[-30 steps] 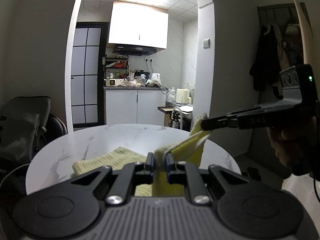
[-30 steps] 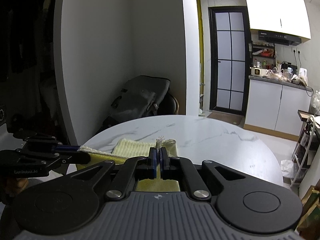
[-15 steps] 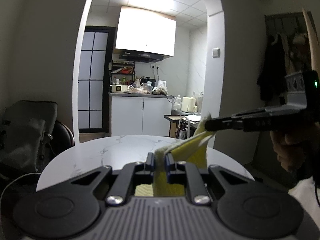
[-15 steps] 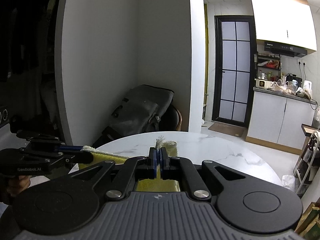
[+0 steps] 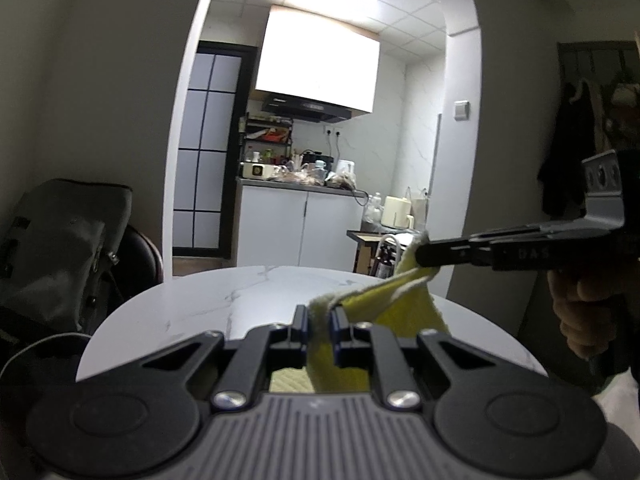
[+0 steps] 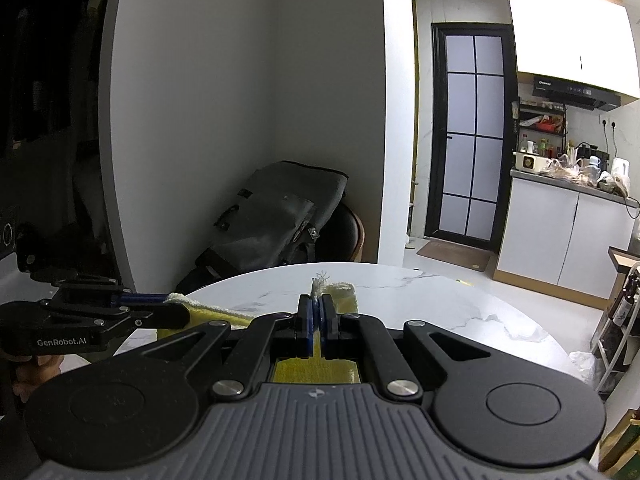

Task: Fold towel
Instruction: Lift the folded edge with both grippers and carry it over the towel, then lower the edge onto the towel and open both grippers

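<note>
**Left wrist view: towel lifted by two corners**

We hold the yellow towel [image 5: 384, 300] above the desk [image 5: 256, 292], left tongs [image 5: 319, 312] and right tongs [image 6: 316, 312] each clamped on a corner. We should keep the edge taut and level.

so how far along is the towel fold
Done: both grippers have hold of the yellow towel. The left gripper and the right gripper are each shut on a corner of one edge.

In hand: that edge is stretched between them above the round marble table.

Left: no finished fold shows; the held edge has yet to be laid down and released.
</note>
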